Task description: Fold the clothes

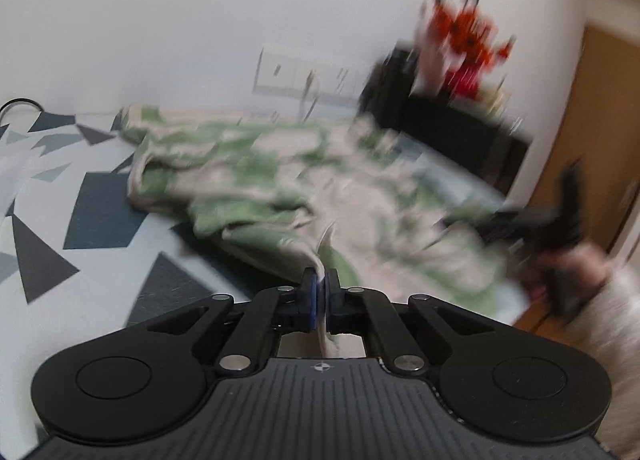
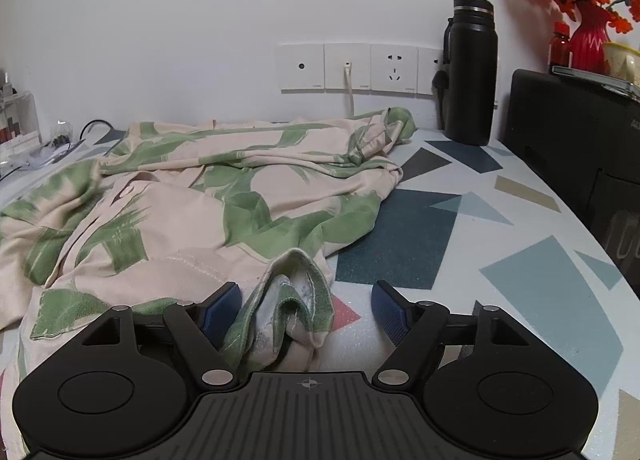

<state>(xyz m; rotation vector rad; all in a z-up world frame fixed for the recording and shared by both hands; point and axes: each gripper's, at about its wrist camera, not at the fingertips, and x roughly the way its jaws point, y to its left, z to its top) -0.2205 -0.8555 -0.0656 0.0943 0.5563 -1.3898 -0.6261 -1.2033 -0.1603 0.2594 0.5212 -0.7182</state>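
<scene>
The left gripper pinches an edge of the green-and-cream garment, lifted, it seems through blur; the right gripper gapes wide around a bunched fold; the garment sprawls across the patterned table.

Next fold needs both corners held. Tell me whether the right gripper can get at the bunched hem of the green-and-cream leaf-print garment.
Probably yes: the right gripper is open and the bunched hem already lies between its blue pads, nothing blocking.

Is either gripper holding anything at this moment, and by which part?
The left gripper is shut on an edge of the green-and-cream garment. The right gripper is open around a bunched fold, gripping nothing.
</scene>
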